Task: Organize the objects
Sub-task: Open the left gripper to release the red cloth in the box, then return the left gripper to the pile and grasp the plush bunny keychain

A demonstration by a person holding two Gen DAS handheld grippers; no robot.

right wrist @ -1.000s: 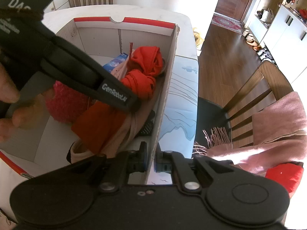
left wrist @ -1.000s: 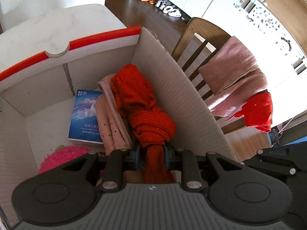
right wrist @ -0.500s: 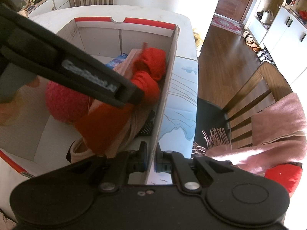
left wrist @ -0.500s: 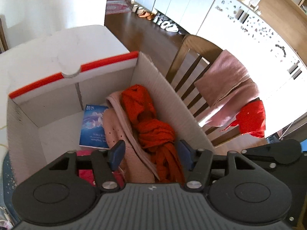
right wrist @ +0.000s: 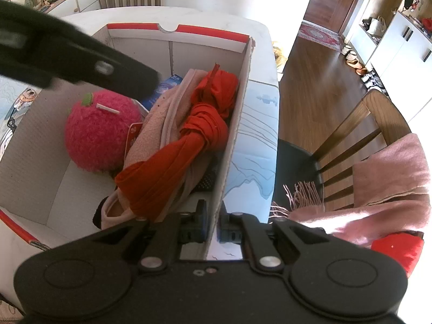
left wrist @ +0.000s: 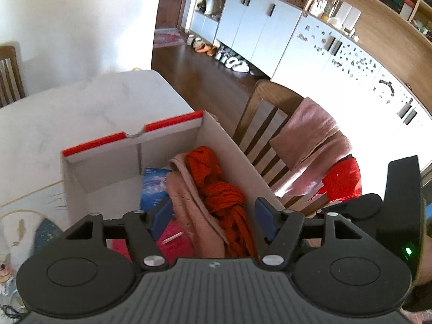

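Observation:
A white cardboard box (left wrist: pixel 129 145) with a red rim stands on the table; it also shows in the right wrist view (right wrist: pixel 235 135). Inside lie a knotted red scarf (left wrist: pixel 221 191) (right wrist: pixel 194 140), a pink cloth (left wrist: pixel 186 189) (right wrist: pixel 156 129), a blue booklet (left wrist: pixel 154 186) and a fuzzy pink strawberry toy (right wrist: pixel 100 129). My left gripper (left wrist: pixel 213 216) is open and empty, raised above the box. My right gripper (right wrist: pixel 213 224) is shut on the box's right wall at its near end.
A wooden chair (left wrist: pixel 267 116) beside the table carries a pink blanket (left wrist: pixel 310 140) (right wrist: pixel 391 183) and a red cloth (left wrist: pixel 345 181) (right wrist: pixel 397 248). The white table top (left wrist: pixel 67 110) extends beyond the box. White cabinets (left wrist: pixel 259 27) stand across the wooden floor.
My left gripper let go of the red scarf, opened, and rose up and back out of the box. The scarf now rests in the box. The right gripper stayed clamped on the wall.

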